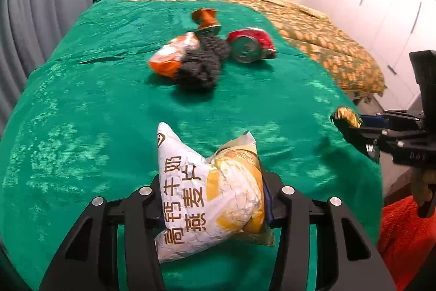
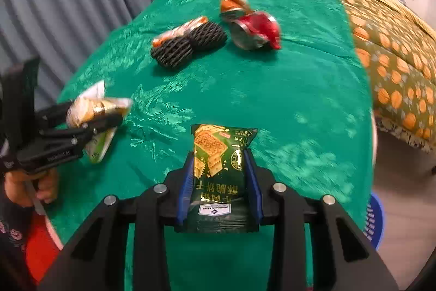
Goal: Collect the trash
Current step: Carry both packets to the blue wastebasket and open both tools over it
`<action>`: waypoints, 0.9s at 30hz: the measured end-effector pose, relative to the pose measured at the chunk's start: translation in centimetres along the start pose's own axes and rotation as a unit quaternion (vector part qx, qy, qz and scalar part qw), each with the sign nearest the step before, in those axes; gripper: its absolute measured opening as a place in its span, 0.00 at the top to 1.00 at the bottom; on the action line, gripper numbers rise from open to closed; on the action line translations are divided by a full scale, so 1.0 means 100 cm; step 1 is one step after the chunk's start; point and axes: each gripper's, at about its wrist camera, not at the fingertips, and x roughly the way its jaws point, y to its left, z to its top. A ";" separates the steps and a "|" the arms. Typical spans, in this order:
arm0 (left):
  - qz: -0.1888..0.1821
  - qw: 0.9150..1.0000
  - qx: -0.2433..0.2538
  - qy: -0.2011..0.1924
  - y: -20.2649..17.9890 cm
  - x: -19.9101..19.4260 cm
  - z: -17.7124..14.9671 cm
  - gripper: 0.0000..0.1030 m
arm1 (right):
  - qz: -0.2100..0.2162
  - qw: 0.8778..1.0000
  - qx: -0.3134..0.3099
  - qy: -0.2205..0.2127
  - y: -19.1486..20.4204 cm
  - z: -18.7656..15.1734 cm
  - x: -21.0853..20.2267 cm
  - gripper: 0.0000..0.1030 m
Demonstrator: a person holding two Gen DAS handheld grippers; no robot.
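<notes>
Trash still to collect, a crushed red can (image 1: pixel 252 44), a crushed orange can (image 1: pixel 205 19), an orange wrapper (image 1: pixel 174 53) and black foam netting (image 1: pixel 203 67), lies clustered on the green bed cover (image 1: pixel 81 127), well ahead of both tongs. We hold a white oatmeal packet (image 1: pixel 209 195) clamped in our left tongs (image 1: pixel 211 205) and a dark green biscuit packet (image 2: pixel 220 173) in our right tongs (image 2: pixel 219 179). Neither hand looks clearly nearer, and both are full.

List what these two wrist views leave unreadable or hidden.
- White oat packet: left wrist view, lower part behind the left gripper.
- Green cracker packet: right wrist view, sides covered by the right gripper.
- Orange wrapper: blurred, print unreadable.
- Blue basket: cut off behind the green cloth.
</notes>
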 end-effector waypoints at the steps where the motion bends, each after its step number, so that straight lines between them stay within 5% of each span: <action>1: -0.005 1.000 -0.001 0.001 -0.005 -0.001 -0.002 0.54 | 0.003 1.000 0.009 -0.006 -0.007 -0.004 -0.008 0.67; 8: -0.061 0.997 0.041 0.006 -0.087 -0.007 0.005 0.54 | -0.037 0.996 0.079 -0.036 -0.091 -0.042 -0.060 0.67; 16: -0.150 0.983 0.096 0.049 -0.236 0.036 0.029 0.54 | -0.109 0.983 0.144 -0.030 -0.196 -0.088 -0.085 0.67; 21: -0.154 0.976 0.136 0.075 -0.317 0.085 0.026 0.53 | -0.131 0.975 0.181 -0.018 -0.251 -0.115 -0.071 0.67; 27: -0.144 0.975 0.123 0.115 -0.363 0.159 0.009 0.53 | -0.120 0.961 0.251 -0.005 -0.309 -0.147 -0.055 0.66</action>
